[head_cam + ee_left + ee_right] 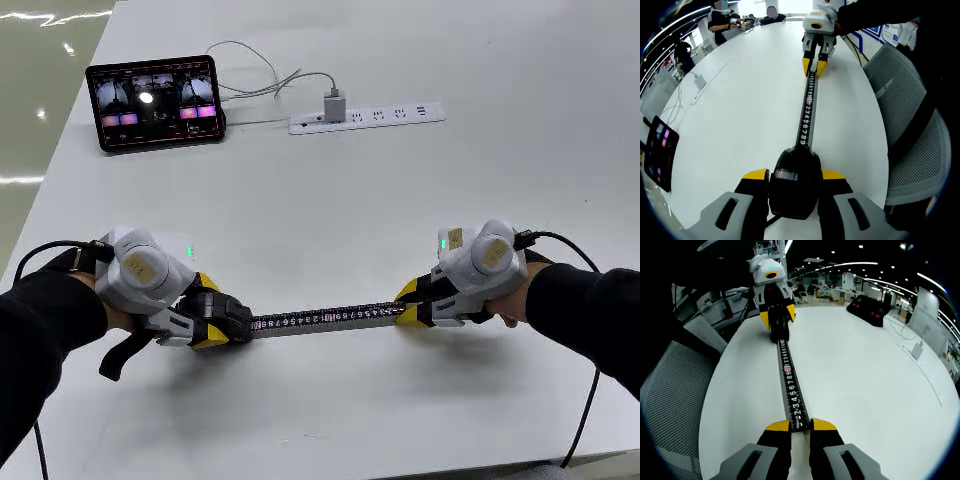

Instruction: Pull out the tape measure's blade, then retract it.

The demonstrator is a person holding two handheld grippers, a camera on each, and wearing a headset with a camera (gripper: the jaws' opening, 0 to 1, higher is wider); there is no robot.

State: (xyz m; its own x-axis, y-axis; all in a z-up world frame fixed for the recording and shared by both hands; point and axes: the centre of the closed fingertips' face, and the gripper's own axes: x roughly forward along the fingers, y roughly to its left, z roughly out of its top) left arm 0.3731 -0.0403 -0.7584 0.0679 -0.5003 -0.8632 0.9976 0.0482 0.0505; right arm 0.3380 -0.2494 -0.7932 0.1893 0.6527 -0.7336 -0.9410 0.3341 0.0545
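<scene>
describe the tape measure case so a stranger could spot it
On the white table, near its front edge, a numbered blade runs between two grippers. The tape measure case is the black block at the blade's left end, clamped in the yellow-tipped jaws of the left gripper; the right gripper holds only blade.

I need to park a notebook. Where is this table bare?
Free: the wide band of table between the power strip and the stretched blade, and the far right corner. Crowded: the tablet with its cables, and the near edge where left gripper and right gripper hold the tape measure.
</scene>
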